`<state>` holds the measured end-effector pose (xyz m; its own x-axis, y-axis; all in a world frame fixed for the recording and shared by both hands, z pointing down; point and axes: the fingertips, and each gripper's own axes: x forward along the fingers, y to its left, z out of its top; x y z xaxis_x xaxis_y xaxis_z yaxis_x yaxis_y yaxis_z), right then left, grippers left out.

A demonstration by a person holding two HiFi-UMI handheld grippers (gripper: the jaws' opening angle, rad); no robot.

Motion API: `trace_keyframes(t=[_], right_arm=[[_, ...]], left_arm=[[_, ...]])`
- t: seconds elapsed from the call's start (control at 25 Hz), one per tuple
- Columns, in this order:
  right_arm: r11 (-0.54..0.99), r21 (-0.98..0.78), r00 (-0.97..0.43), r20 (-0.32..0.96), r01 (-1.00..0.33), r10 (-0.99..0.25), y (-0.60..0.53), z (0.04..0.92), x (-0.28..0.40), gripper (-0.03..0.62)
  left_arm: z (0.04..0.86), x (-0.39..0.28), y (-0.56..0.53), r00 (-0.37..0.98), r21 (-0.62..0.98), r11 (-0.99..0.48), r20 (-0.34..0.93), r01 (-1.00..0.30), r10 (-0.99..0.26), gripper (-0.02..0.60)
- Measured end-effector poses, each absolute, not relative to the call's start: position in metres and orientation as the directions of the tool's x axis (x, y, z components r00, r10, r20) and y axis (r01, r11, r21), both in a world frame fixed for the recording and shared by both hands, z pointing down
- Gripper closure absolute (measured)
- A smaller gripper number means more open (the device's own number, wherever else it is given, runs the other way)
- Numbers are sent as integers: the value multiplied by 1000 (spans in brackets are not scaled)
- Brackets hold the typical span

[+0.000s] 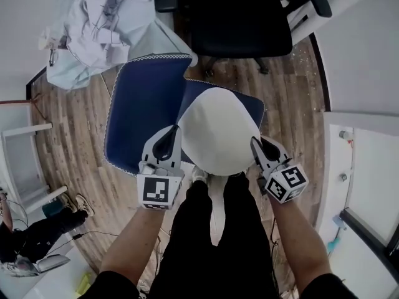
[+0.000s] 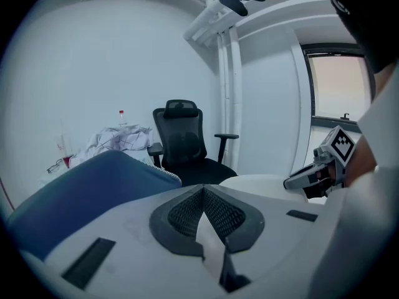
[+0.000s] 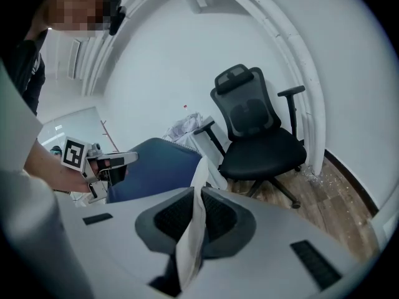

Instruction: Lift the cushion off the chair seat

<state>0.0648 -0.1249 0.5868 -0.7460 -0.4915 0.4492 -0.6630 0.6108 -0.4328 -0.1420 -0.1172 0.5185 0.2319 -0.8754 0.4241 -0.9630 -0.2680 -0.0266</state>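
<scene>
White cushion hangs between the two tools, directly ahead of the person and over the blue chair. It is a rounded oval with its long axis running near to far. Left gripper is on the near-left edge and right gripper on the near-right edge, so each hand is equally close, one per side. In the left gripper view the jaws are clamped on a fold of white fabric. In the right gripper view a flap of the same cover is pinched between nearly closed pads. Both tools are therefore gripping the cushion, neither one empty. The far end of the cushion is unsupported and reaches out over the blue seat. Judging by the level of the chair's edge beside the tools, the cushion looks clear of the seat, though the gap underneath is hidden. Any further lift turns on keeping both sides level, or the far end will droop. The floor is wood plank. A black office chair stands farther off, with a heap of pale cloth to the far left. The walls are white, and there is a window on the right.
</scene>
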Motion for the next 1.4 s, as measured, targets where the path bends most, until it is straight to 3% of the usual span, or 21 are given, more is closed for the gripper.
trace_keyframes(t=[0.28,0.64,1.04,1.4], right_arm=[[620,-441,-758,431,-650,-488,-110,549,61,556],[677,-384,-774,403,-628,-489,-110,501,60,560],[673,-349,-755,383,-652,-532,-120,442,69,561],[692,-366,-779,379,-623,-500,-120,390,71,560]], left_arm=[[478,-120,-112,322,-46,-367,387,-929,-864,577],[436,-119,-105,308,-131,-373,354,-919,-883,577],[388,-149,-103,218,-93,-255,295,-963,-930,577],[340,-169,-92,174,-49,-192,253,-980,-952,577]])
